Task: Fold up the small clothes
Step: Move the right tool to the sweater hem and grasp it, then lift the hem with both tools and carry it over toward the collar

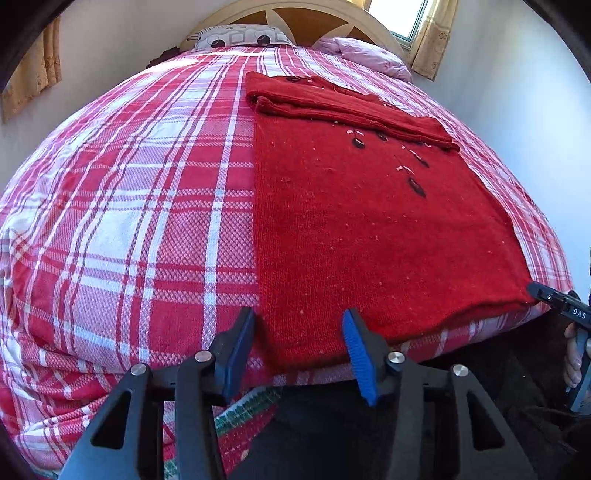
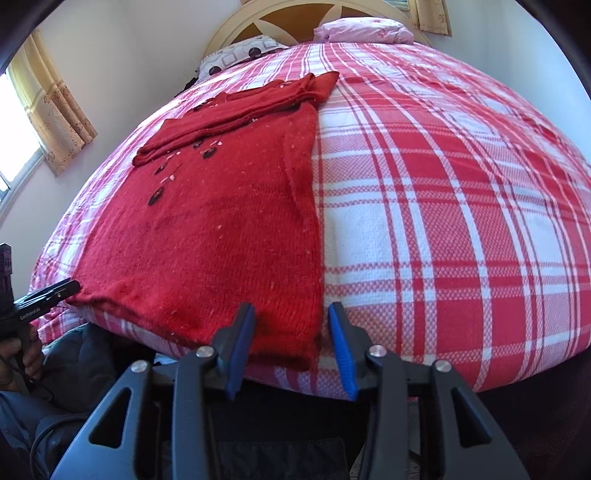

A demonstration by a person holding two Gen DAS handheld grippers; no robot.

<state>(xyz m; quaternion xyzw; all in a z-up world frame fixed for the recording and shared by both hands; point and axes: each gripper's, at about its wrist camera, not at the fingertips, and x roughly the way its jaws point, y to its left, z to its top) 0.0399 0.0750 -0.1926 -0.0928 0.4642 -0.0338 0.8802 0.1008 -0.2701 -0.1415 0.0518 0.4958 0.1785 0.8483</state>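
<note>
Both tongs are sitting at the near hem of the red knit sweater [image 1: 369, 229], one at each corner. I am holding my left gripper [image 1: 299, 350] partly open, its blue pads straddling the left hem corner without pressing it. My right gripper [image 2: 291, 347] is standing likewise partly open around the right hem corner, pads apart from the knit.

The sweater is lying flat on the bed, hem at the near edge. Its sleeves are lying folded across the chest at the far end. Dark leaf-shaped appliqués are running down the front, and pale lint is speckling the knit.

Underneath, a red-and-white plaid bedspread [image 1: 129, 206] is covering the mattress. Two pillows are resting against the headboard [image 2: 280, 14] beyond.
</note>
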